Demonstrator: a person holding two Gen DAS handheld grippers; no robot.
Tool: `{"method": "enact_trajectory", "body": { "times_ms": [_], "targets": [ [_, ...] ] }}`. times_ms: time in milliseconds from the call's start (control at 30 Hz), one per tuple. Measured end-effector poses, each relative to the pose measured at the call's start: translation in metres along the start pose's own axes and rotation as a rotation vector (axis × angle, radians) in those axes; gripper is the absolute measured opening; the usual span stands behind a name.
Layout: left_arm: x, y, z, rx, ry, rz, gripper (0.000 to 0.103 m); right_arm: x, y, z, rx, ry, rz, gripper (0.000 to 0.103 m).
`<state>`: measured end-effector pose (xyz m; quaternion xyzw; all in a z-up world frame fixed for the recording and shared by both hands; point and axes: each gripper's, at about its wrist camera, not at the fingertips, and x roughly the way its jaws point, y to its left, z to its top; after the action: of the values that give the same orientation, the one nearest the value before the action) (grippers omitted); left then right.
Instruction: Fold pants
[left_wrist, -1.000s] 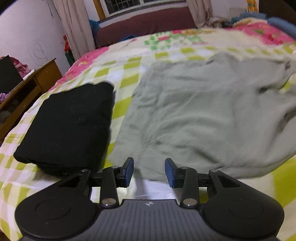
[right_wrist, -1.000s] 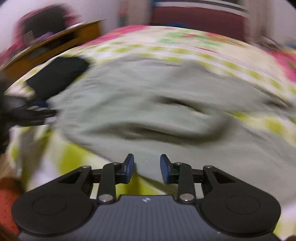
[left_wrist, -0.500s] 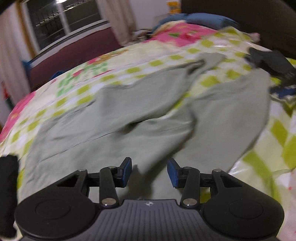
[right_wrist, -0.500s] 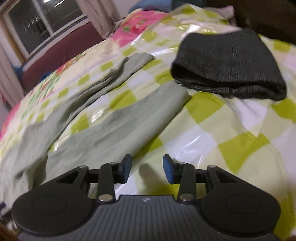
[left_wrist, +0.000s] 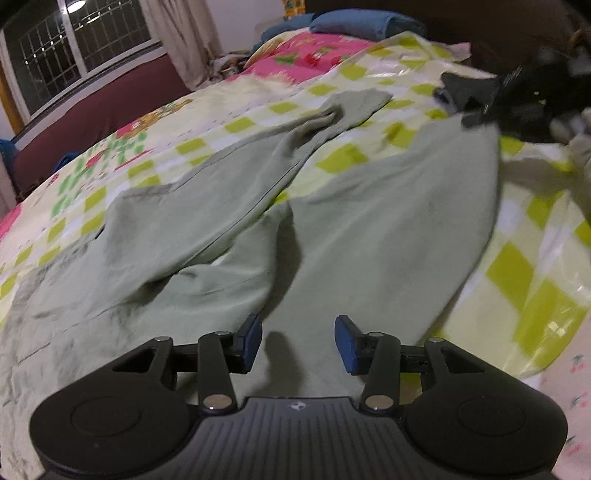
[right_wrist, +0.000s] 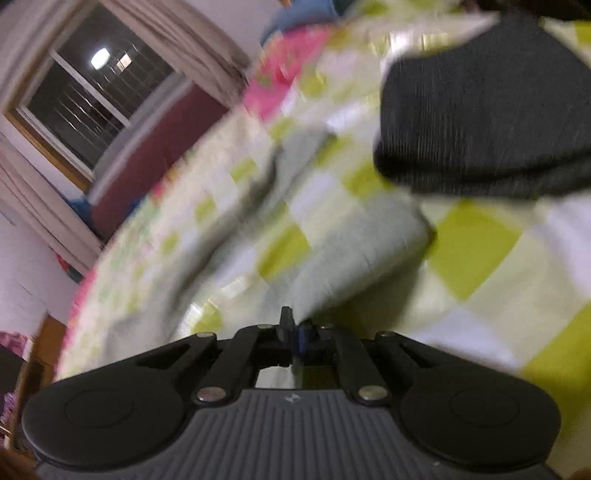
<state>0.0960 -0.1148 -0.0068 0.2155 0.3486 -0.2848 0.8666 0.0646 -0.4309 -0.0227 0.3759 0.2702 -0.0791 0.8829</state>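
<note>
Pants (left_wrist: 369, 236) hem beside bed (left_wrist: 517, 273) edge

Sage-green pants (left_wrist: 369, 229), yellow-green checked bedspread (left_wrist: 517, 266)

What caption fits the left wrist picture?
Open left gripper hovers over green pants spread on a checked bed.

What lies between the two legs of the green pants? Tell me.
Bare checked bedsheet fills the wedge between the two legs of the green pants; nothing else lies there. The left wrist view shows it.
</note>
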Motion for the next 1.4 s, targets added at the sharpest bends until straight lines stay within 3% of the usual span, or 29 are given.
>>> {"method": "enact_trajectory", "body": {
  "times_ms": [67, 200, 233, 267, 333, 533, 667, 867, 967, 1067, 1167, 1267, 1400],
  "targets": [
    [-0.001, -0.007, 0.005, 0.005, -0.022, -0.023, 0.058, -0.034, 0.005, 0.011, -0.023, -0.071, 0.029, 0.004],
    [0.005, -0.023, 0.006, 0.024, -0.030, -0.047, 0.061, -0.077, 0.010, 0.021, -0.122, -0.147, -0.038, 0.007],
    [0.008, -0.026, 0.005, 0.029, -0.023, -0.051, 0.061, -0.077, 0.011, 0.019, -0.162, -0.139, -0.089, 0.012],
    [0.011, -0.029, 0.004, 0.037, -0.014, -0.053, 0.061, -0.073, 0.012, 0.014, -0.206, -0.123, -0.166, 0.027],
    [0.011, -0.033, 0.001, 0.055, -0.011, -0.049, 0.064, -0.068, 0.007, 0.002, -0.244, -0.095, -0.263, 0.034],
    [0.003, -0.038, 0.000, 0.092, -0.010, -0.050, 0.066, -0.061, -0.046, -0.020, 0.077, -0.017, -0.146, 0.041],
    [0.004, -0.044, 0.000, 0.110, 0.000, -0.044, 0.067, -0.048, -0.059, -0.016, 0.146, -0.044, -0.103, 0.041],
    [0.006, -0.048, 0.003, 0.126, 0.009, -0.037, 0.067, -0.045, -0.076, 0.014, 0.320, -0.159, -0.064, 0.042],
    [0.006, -0.049, 0.002, 0.133, 0.011, -0.040, 0.067, -0.080, -0.052, 0.029, 0.191, -0.285, -0.038, 0.042],
    [0.008, -0.050, 0.002, 0.122, 0.011, -0.042, 0.067, -0.111, -0.039, 0.039, 0.081, -0.405, -0.084, 0.043],
    [0.005, -0.053, 0.003, 0.120, 0.003, -0.044, 0.067, -0.110, -0.045, 0.042, 0.042, -0.329, -0.179, 0.043],
    [0.002, -0.055, 0.000, 0.132, 0.001, -0.047, 0.067, -0.099, -0.055, 0.022, 0.025, -0.197, -0.199, 0.043],
    [0.001, -0.057, -0.002, 0.148, 0.011, -0.042, 0.068, -0.080, -0.079, 0.000, 0.061, -0.124, -0.224, 0.043]
  ]
}}
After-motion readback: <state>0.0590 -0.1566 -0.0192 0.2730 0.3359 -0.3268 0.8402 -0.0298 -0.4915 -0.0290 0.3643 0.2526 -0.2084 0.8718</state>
